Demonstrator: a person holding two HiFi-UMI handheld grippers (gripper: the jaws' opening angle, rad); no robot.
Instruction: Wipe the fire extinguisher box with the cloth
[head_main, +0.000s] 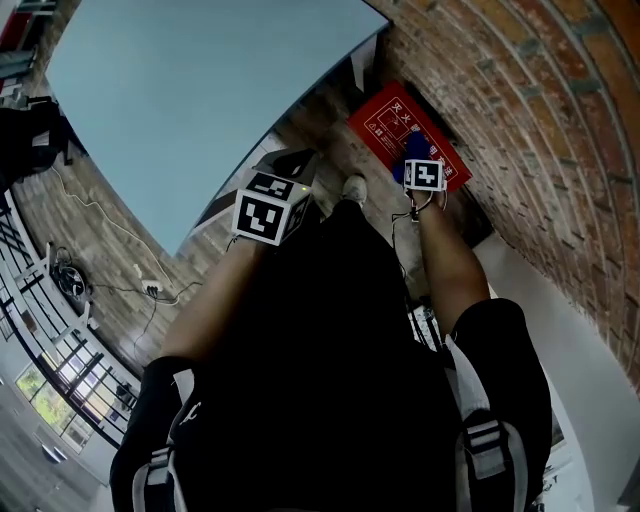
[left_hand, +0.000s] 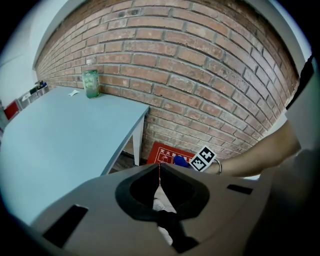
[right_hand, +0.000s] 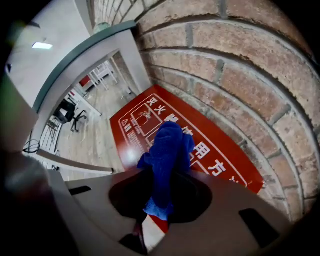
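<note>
Right gripper view: blue cloth (right_hand: 167, 147) over the red fire extinguisher box (right_hand: 145, 112)
Right hand-held gripper (right_hand: 164, 167) is clamped on it, box sits against the brick wall (right_hand: 240, 75); left hand-held gripper (left_hand: 159, 169) has its jaws together, empty.

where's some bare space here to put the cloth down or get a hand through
The table is bare almost everywhere; only a bottle stands at its far edge by the brick wall. The wood floor on the red box's side away from the wall is open too. It's tight where the box meets the wall, with the cloth over it.
</note>
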